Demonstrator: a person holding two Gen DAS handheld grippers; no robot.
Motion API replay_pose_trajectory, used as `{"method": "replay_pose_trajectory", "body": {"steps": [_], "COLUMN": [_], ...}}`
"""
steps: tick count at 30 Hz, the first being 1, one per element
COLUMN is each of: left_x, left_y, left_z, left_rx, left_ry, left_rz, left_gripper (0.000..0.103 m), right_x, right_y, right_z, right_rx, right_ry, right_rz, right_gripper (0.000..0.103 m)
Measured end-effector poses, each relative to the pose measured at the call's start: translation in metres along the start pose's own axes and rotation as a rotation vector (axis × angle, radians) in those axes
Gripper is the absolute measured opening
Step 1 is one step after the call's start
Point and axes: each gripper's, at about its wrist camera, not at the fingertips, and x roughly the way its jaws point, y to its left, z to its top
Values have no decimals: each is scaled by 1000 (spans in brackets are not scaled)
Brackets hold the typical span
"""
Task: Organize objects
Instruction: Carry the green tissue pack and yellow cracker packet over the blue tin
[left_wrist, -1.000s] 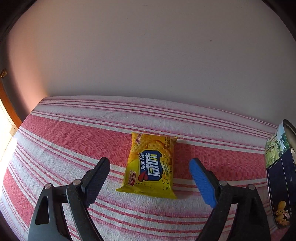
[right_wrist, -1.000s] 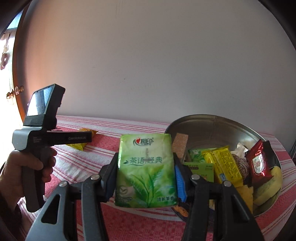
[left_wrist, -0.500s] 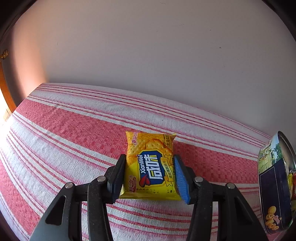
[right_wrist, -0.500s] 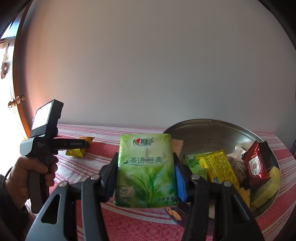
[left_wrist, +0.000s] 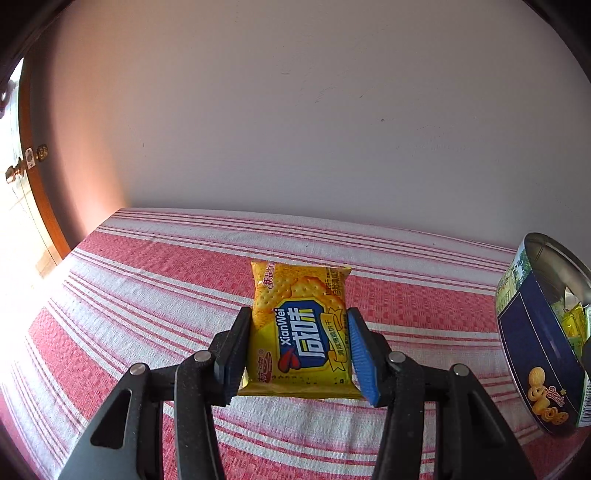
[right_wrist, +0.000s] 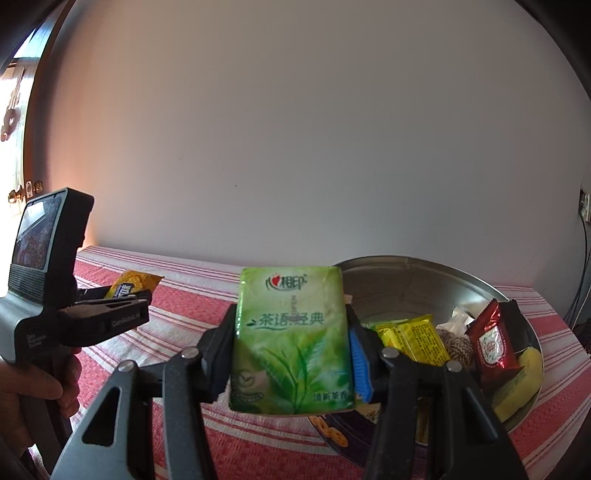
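Observation:
My left gripper (left_wrist: 297, 354) is shut on a yellow cracker packet (left_wrist: 299, 332), with its pads on the packet's two long sides. In the right wrist view the same left gripper (right_wrist: 122, 314) holds the yellow packet (right_wrist: 129, 286) tilted, a little above the striped cloth. My right gripper (right_wrist: 291, 354) is shut on a green tissue pack (right_wrist: 291, 332), upright in front of the round metal tin (right_wrist: 406, 266). The tin (left_wrist: 535, 350), with its blue printed wall, stands at the right edge of the left wrist view.
A red and white striped cloth (left_wrist: 147, 295) covers the table, which ends at a plain wall. Inside the tin lie yellow packets (right_wrist: 413, 339), a red packet (right_wrist: 493, 343), a ball of twine (right_wrist: 458, 345) and a yellow sponge (right_wrist: 524, 380). A person's hand (right_wrist: 33, 391) grips the left handle.
The left gripper's jaws went from wide apart to shut on the yellow packet, then lifted it off the cloth toward the tin. The right gripper kept still with the green pack.

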Motion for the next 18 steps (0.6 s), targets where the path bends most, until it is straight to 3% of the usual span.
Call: {"method": "replay_pose_trajectory", "body": {"steps": [18], "left_x": [-59], "left_y": [-25], "left_z": [-45], "left_rx": [-8], "left_ry": [-66], "left_rz": [27], "left_gripper": [52], "right_x": [-11], "right_y": [5], "right_z": [-6], "right_rx": [-27], "right_ry": [-21], "right_rz": [-29], "right_gripper": [53]}}
